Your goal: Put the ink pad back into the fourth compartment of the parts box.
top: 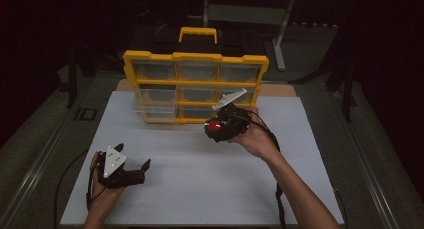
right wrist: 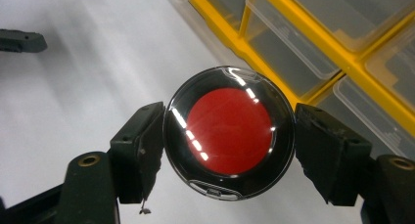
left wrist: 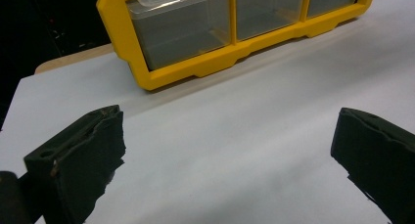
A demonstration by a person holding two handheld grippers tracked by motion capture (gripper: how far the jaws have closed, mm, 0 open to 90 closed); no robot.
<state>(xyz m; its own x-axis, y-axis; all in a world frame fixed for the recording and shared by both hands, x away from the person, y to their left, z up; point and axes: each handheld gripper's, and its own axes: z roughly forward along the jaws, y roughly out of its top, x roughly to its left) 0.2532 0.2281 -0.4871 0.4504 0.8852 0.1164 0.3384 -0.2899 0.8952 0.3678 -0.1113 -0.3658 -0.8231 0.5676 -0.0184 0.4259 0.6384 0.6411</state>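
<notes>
My right gripper is shut on a round black case with a red centre, its jaws pressing on the case's two sides. In the high view that gripper is held above the white mat, just in front of the yellow drawer organiser, and the red disc shows at its tip. My left gripper rests low at the near left of the mat. Its jaws stand wide apart with nothing between them, pointing toward the organiser.
The organiser has several clear plastic drawers; one at its left is pulled out a little. A white mat covers the table. Dark floor, a metal stand and cables lie beyond the table's edges.
</notes>
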